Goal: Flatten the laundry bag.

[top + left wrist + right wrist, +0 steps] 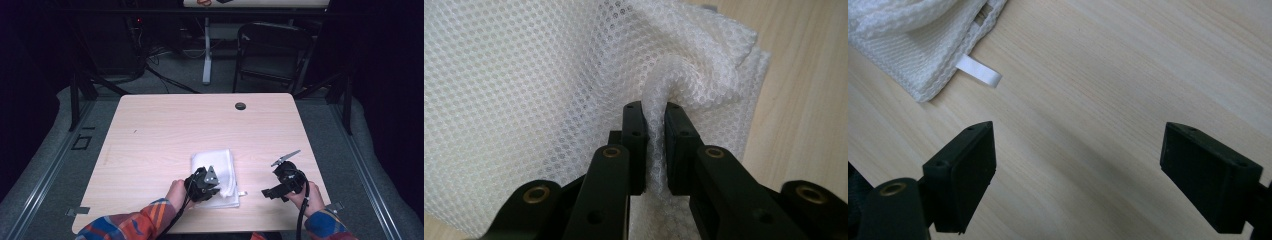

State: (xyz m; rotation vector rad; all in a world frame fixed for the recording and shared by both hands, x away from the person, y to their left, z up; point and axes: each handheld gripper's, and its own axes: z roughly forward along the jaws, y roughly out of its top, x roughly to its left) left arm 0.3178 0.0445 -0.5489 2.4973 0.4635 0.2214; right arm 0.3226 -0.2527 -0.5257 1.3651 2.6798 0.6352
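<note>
The left gripper [653,116] pinches a raised fold of the white cloth [524,90], its jaws clamped tight on the mesh (the fabric bunches up just ahead of the pads). The rest of the cloth lies flat on the table [160,130] beneath it. Well apart, the right gripper [1078,165] hovers over bare wood, jaws wide, grasping nothing; the cloth's tag [979,70] lies ahead of its left jaw.

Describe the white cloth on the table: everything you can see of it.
The white cloth is a folded towel of open, honeycomb-like mesh weave with a stitched hem and a small white loop tag at one corner. It lies flat on the near middle of the wooden table. The left claw is shut on a pinched-up ridge of it, puckering the fabric around the grip. The right claw stands open over bare wood, apart from it.
</note>
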